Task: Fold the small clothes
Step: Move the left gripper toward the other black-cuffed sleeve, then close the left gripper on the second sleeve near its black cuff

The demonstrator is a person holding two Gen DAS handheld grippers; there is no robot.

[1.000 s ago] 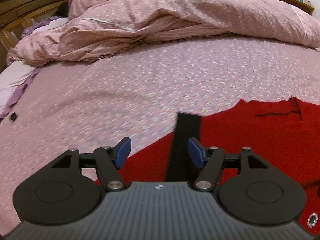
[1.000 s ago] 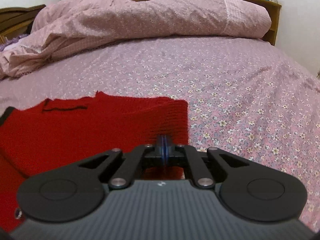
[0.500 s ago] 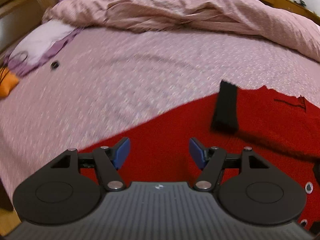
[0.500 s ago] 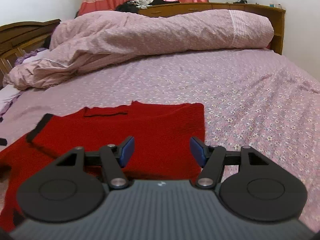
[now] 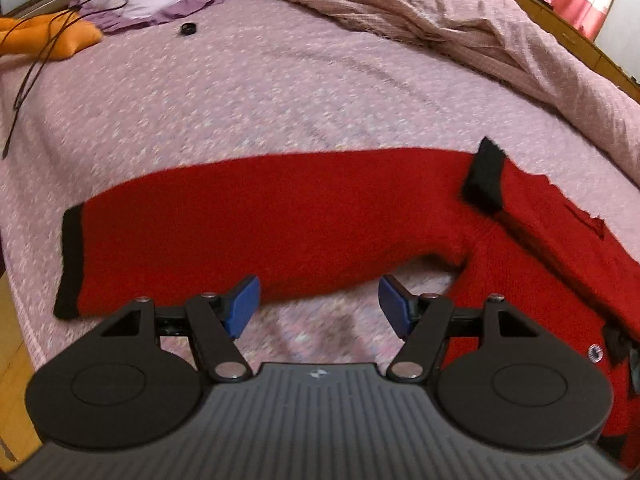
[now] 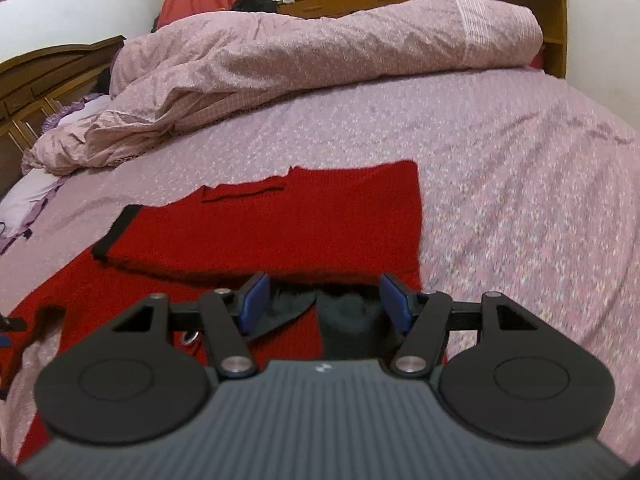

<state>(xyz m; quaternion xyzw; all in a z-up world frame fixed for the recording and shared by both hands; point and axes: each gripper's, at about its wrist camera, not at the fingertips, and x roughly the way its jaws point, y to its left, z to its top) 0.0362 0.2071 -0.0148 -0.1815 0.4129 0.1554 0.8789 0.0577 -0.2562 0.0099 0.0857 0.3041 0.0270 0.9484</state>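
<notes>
Red sweater (image 5: 320,216) spread flat on a bed (image 5: 280,92) with a pink floral sheet. One sleeve (image 5: 240,224) stretched straight out to the left, ending in a black cuff (image 5: 71,260). Other sleeve folded across the body, its black cuff (image 5: 484,178) lying on top. Left gripper (image 5: 316,306) hovering above the near edge of the outstretched sleeve, blue fingers (image 5: 242,304) spread wide, holding nothing. Right gripper (image 6: 325,302) above the sweater's near hem, fingers (image 6: 254,300) also well apart, gripping nothing, black trim visible below the gap. Rumpled pink duvet (image 6: 320,52) heaped at the far side. Orange cloth (image 5: 44,36) and a thin dark cord (image 5: 36,68) at far left
</notes>
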